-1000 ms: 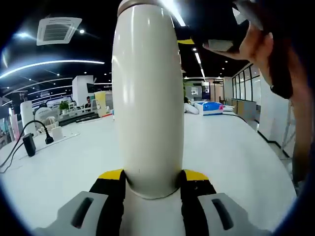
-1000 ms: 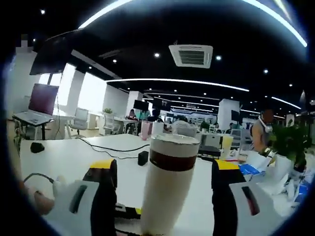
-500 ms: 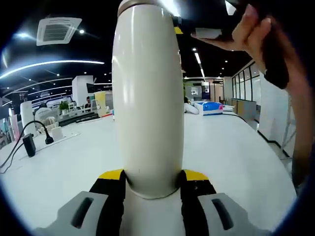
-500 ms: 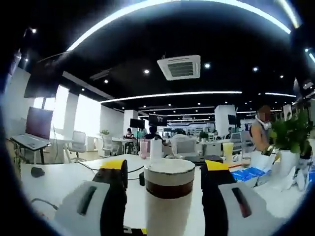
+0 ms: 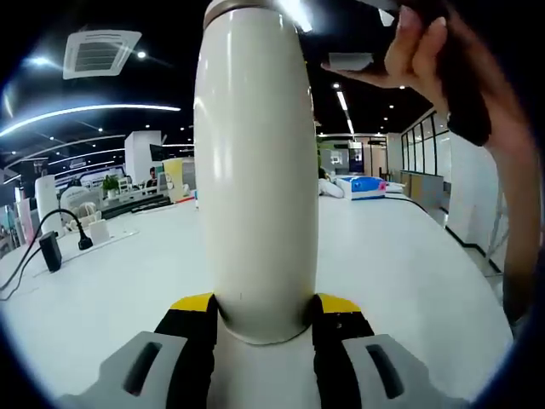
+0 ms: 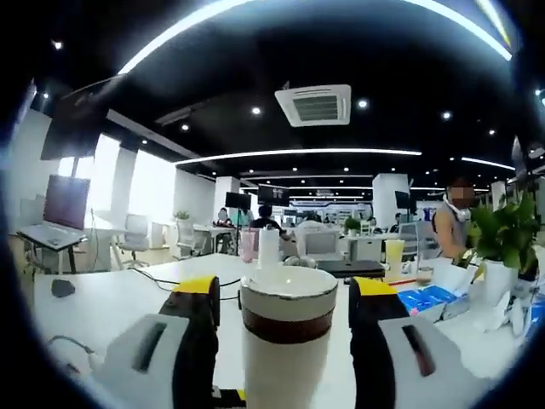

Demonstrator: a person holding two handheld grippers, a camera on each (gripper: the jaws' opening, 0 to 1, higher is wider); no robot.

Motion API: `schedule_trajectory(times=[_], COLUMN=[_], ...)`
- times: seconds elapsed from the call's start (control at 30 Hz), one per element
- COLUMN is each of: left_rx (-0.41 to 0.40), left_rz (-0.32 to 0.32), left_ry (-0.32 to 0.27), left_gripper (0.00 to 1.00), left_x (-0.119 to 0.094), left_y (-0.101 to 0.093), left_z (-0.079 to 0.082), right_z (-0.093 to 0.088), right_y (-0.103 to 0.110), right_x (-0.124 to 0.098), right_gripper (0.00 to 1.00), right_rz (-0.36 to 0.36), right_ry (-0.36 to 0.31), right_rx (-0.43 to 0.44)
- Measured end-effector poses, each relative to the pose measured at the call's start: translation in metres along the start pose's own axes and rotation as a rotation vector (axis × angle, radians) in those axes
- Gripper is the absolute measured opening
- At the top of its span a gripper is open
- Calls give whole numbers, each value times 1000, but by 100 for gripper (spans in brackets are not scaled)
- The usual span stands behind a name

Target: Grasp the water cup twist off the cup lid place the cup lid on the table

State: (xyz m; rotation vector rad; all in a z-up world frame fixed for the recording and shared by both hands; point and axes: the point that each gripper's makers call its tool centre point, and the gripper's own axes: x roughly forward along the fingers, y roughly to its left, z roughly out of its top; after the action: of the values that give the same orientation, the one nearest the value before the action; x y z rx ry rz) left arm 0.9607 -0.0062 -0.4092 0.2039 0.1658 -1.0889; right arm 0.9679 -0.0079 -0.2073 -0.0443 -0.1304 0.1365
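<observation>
A wide white bench (image 5: 409, 264) runs through an open office with strip lights overhead. My left tongs (image 5: 266, 328) are clamped on the lower body of the cream water cup (image 5: 255, 170), both yellow-tipped jaws pressed against its sides, holding it upright above the bench. My right tongs (image 6: 284, 307) stand apart, one jaw on each side of the cup lid (image 6: 288, 294), which is still on the cup; I cannot tell if either jaw touches it. My hand (image 5: 430, 64) shows beside the cup top.
</observation>
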Motion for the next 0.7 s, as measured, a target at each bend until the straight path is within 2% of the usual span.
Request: schedule_trajectory(times=[0.07, 0.3, 0.5, 0.7], left_rx=[0, 1, 1, 2], left_rz=[0, 0, -1, -1], left_ry=[0, 0, 0, 0], left_gripper=[45, 45, 45, 45], left_x=[0, 0, 0, 1], left_y=[0, 0, 0, 0], left_z=[0, 0, 0, 0], right_z=[0, 0, 1, 3], right_y=[0, 5, -1, -2], right_x=[0, 1, 0, 3], right_gripper=[56, 54, 48, 47], right_rz=[5, 16, 0, 9], right_ry=[0, -2, -5, -10], right_rx=[5, 2, 11, 34])
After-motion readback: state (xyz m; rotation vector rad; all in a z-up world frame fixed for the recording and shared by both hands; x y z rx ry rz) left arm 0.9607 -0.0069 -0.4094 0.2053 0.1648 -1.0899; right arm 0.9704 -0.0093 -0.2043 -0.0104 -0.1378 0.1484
